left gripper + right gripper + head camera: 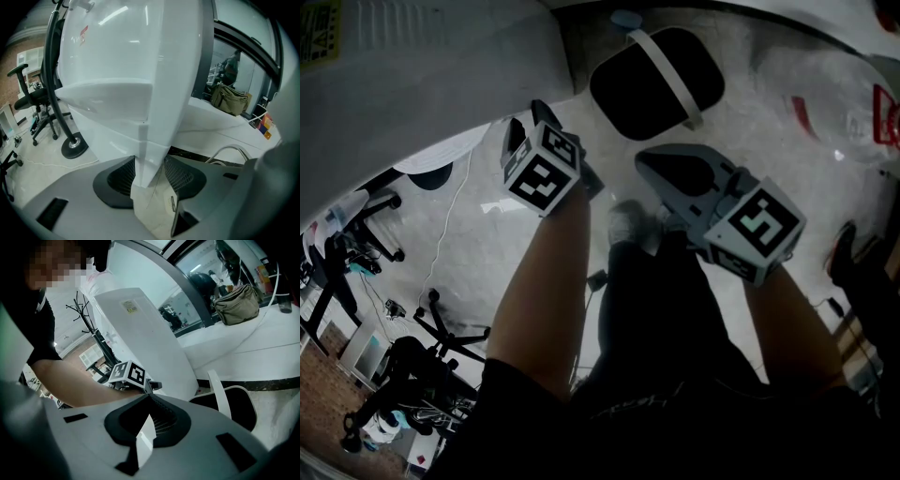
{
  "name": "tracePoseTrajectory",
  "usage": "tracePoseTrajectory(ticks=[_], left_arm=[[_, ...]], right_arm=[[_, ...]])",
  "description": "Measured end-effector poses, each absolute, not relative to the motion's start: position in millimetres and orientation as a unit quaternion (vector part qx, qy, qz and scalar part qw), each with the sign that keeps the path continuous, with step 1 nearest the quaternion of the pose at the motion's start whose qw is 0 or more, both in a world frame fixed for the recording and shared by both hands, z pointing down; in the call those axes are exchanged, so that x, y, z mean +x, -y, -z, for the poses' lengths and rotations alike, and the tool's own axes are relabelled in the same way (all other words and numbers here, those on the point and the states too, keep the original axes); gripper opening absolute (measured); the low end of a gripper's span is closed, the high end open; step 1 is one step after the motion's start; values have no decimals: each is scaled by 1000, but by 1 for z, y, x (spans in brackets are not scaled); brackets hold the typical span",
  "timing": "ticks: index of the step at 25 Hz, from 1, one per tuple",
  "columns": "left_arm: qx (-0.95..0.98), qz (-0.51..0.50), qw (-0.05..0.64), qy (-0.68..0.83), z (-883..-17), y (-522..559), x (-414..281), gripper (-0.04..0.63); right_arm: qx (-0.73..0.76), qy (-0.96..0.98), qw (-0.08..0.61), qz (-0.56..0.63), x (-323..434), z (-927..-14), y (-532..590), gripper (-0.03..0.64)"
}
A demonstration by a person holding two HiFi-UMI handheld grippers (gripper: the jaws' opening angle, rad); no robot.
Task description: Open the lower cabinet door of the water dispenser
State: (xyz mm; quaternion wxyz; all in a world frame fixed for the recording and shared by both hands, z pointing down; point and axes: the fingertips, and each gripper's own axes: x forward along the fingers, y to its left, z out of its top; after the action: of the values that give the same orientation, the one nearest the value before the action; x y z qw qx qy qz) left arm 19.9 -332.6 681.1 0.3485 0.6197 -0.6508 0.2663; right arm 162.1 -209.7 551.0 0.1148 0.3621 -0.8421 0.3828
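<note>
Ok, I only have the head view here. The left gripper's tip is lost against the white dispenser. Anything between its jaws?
Observer: Yes. The left gripper view shows the left gripper straddling a vertical white edge of the water dispenser, one pad on each side, apparently touching.
Operator: High or low on the unit?
Observer: Low. A ledge juts out above the jaws. They sit on the panel under it, which should be the lower cabinet door.
Operator: Right gripper holding anything?
Observer: No. In its own view the right gripper has its jaws close together at the tips, nothing held.
</note>
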Motion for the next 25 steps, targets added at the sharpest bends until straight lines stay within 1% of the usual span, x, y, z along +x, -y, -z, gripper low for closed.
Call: tracePoseTrajectory(ticks=[12,25], left_arm=[[625,-270,341,648,-681,333,18,183],[632,-279,344,635,-685,329,17,181]], right_arm=[[371,839,119,-379,168,-552,210,12],[361,840,135,-382,171,-562,201,12]])
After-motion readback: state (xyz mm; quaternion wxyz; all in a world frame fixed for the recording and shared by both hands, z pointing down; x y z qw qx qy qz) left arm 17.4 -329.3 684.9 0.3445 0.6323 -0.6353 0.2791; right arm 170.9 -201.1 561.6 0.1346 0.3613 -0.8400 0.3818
